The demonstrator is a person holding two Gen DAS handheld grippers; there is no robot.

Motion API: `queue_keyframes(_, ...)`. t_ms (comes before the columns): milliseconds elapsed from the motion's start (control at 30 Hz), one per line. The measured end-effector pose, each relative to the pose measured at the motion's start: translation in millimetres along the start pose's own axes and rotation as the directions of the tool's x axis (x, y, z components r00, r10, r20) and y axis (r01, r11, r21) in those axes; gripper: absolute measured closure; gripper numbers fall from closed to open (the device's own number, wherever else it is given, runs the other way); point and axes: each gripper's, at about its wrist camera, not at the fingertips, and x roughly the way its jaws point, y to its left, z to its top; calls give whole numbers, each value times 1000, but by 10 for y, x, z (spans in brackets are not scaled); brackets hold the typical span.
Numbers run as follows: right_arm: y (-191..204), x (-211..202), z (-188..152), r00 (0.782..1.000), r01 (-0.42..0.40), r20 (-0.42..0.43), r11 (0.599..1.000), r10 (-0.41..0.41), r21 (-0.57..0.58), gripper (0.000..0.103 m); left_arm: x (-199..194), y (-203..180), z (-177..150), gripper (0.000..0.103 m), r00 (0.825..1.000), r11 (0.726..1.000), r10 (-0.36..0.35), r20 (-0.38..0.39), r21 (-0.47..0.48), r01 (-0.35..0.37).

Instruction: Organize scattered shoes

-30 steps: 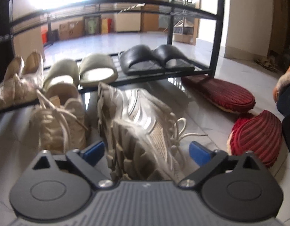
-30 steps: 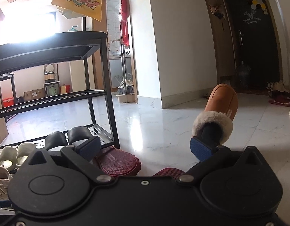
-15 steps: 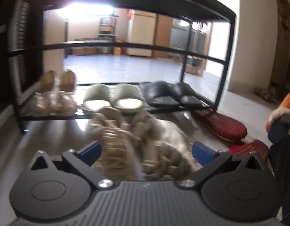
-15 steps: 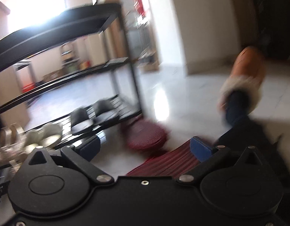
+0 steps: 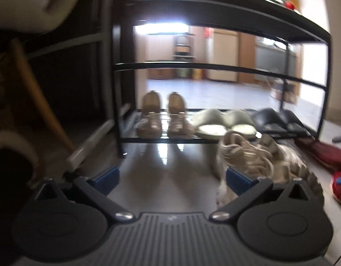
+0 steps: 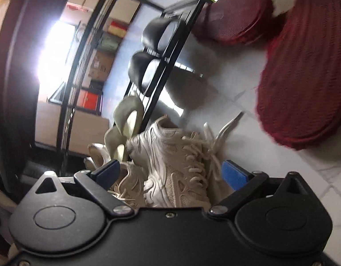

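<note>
Your left gripper was spread wide and held nothing; only bare floor showed between its blue pads. The cream sneakers lay on the floor at about 2 o'clock from it, just in front of the shoe rack. One blue pad sat right at the edge of a sneaker, though I could not tell if it touched. Your right gripper was spread wide too, and one cream sneaker sat between its pads, but the pads were not pinching it. The loose laces stuck out toward 1 o'clock. If you had closed on the laces and not the shoe, the sneaker could have slipped and dropped. The two sneakers lay close together, so you might have grabbed both or knocked one away. The red slippers lay on the floor at 2 o'clock in the right view, and a wide swing could have pushed them around. The bottom shelf already held the tan shoes, the pale green slippers and the black slippers, side by side, so I think there was little room left there. A sneaker pushed in hard could have shoved those pairs out of line or hit the black bar of the rack. Both views were blurry, so fast moves could have made you miss.
</note>
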Motion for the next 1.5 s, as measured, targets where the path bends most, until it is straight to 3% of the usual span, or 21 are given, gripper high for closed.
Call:
queue_keyframes(167,70,363,-81,998,38,-56,999,-37,7,16,131,76,-55,1,1000,998,-2,-25,-70,0)
queue_keyframes(400,62,640,-88,990,135,-39,990,-134,30,16,320,88,-141,0,997,993,-33,-66,-117,26)
queue_keyframes(433,54,670,-91,989,139,-47,990,-138,30,18,336,98,-150,1,997,992,-37,-70,-125,28)
queue_keyframes(467,50,705,-99,988,144,-57,989,-142,24,29,340,105,-157,1,997,991,-38,-72,-131,28)
queue_keyframes(500,48,714,-105,988,145,-61,989,-143,20,32,352,122,-162,1,997,989,-38,-74,-142,27)
queue_keyframes(633,94,725,-112,987,150,-59,989,-150,-3,29,350,173,-177,1,998,984,-20,-65,-178,8)
queue_keyframes(733,70,760,-110,986,149,-74,989,-149,-2,20,353,220,-188,1,998,979,-7,-62,-205,-5)
queue_keyframes(833,55,763,-125,988,144,-64,990,-143,4,28,360,236,-198,1,998,976,1,-64,-217,-15)
queue_keyframes(900,132,720,-169,986,160,-31,986,-162,-39,40,343,226,-195,1,999,978,5,-49,-208,-16)
queue_keyframes(1000,280,663,-255,982,190,22,973,-189,-134,44,347,217,-198,1,999,979,4,-51,-202,-15)
queue_keyframes(1133,536,581,-368,966,256,125,913,-228,-318,49,345,228,-199,1,999,979,6,-52,-204,-16)
queue_keyframes(1200,669,552,-424,954,297,172,856,-246,-423,49,349,238,-199,1,999,978,11,-51,-206,-22)
queue_keyframes(1367,932,545,-654,937,348,223,683,-268,-642,49,360,245,-192,1,999,976,8,-53,-215,-19)
queue_keyframes(1500,1168,605,-1003,914,398,288,489,-286,-776,49,345,243,-185,1,999,977,2,-43,-215,-12)
